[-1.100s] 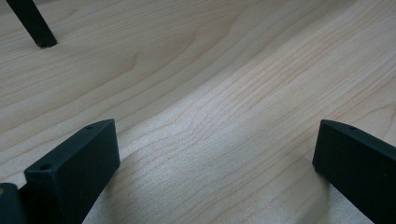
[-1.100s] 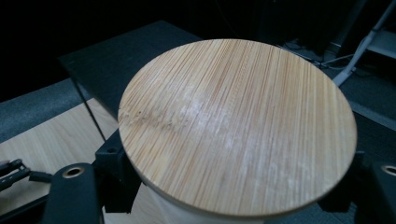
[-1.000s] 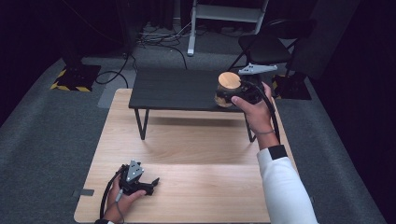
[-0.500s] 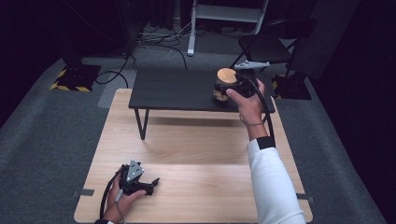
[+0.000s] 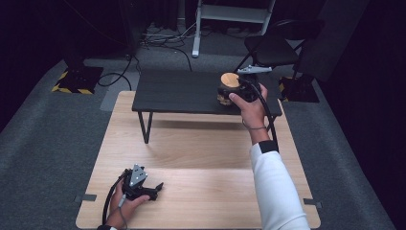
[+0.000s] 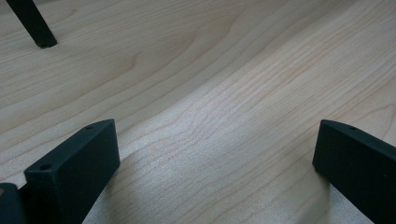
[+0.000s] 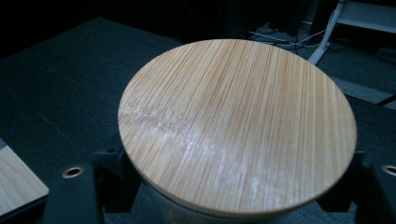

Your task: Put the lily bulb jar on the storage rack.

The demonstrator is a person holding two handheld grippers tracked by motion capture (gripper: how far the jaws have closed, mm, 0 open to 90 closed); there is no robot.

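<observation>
Right tool (image 5: 238,91) clamped on jar with round wooden lid (image 5: 229,80), over far right of small black table (image 5: 182,91), left tool (image 5: 154,189) jaws apart, resting near left on wooden table (image 5: 201,143).

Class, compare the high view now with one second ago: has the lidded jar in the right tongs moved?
Yes. The jar in the right tongs has shifted slightly left and farther over the dark raised shelf.

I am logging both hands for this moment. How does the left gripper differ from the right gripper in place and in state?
The left gripper rests low on the light wooden table; the right gripper is over the raised black table. The left gripper's jaws stand wide open around nothing; the right gripper's jaws flank a jar with a round bamboo lid. Both are hand-held, with black jaws.
</observation>
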